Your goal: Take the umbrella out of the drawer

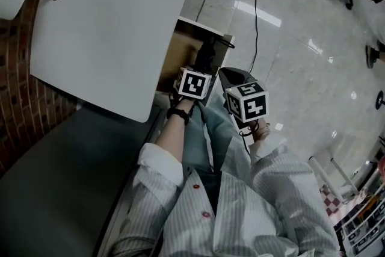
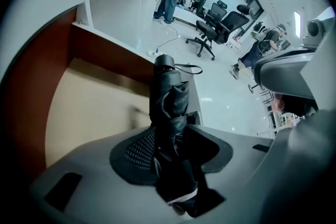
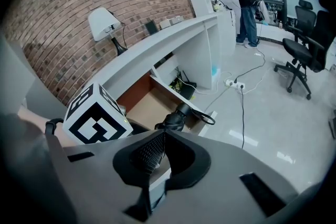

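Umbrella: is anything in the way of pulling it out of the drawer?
Nothing visible is. The left gripper has its jaws shut on the folded umbrella, which stands upright over the open drawer with open air above it. The white desk top is off to one side, not over it.

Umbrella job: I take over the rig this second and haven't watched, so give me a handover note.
Left tongs: shut on the folded black fabric umbrella, strap end pointing away from them.
Right tongs: shut, nothing between them, beside the left.
Open wooden drawer with white front: below the umbrella.
Done: umbrella gripped and held over the drawer's front edge.
Left: probably carry it fully clear of the drawer.
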`<state>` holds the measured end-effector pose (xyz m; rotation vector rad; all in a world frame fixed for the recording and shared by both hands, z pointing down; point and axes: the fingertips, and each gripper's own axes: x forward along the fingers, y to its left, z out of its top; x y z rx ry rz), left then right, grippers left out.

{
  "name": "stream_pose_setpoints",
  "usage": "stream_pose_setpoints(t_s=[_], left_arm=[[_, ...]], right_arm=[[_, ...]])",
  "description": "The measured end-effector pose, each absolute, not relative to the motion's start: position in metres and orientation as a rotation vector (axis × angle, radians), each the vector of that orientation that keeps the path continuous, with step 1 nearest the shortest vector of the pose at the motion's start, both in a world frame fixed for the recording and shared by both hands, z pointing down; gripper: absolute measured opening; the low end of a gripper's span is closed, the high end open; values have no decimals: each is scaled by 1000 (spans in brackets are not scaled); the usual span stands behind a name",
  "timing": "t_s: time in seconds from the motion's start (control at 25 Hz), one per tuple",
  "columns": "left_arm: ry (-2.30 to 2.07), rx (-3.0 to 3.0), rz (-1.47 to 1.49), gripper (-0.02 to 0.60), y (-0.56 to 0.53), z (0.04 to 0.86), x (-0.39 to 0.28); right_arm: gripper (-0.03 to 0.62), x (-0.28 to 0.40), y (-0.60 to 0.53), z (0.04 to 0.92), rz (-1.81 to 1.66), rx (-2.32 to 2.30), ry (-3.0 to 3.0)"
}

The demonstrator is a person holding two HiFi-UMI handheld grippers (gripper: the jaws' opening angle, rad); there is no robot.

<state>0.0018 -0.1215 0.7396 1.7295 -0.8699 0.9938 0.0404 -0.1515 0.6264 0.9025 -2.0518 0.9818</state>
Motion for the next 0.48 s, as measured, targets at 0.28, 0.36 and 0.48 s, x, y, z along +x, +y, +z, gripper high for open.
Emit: stream_pose_setpoints(t_s=[0.28,0.36,0.48], left_arm=[[-959,1776,881,187,-124,684,-9],[-971,1770,862,187,-122,667,-12],[-1015,1768,829,187,-125,634,-22]], right_arm=[[35,27,-140,578,958,884,-2074],[35,22,-138,564,948,878,-2083],[35,12,-137,541,934,877,-2105]])
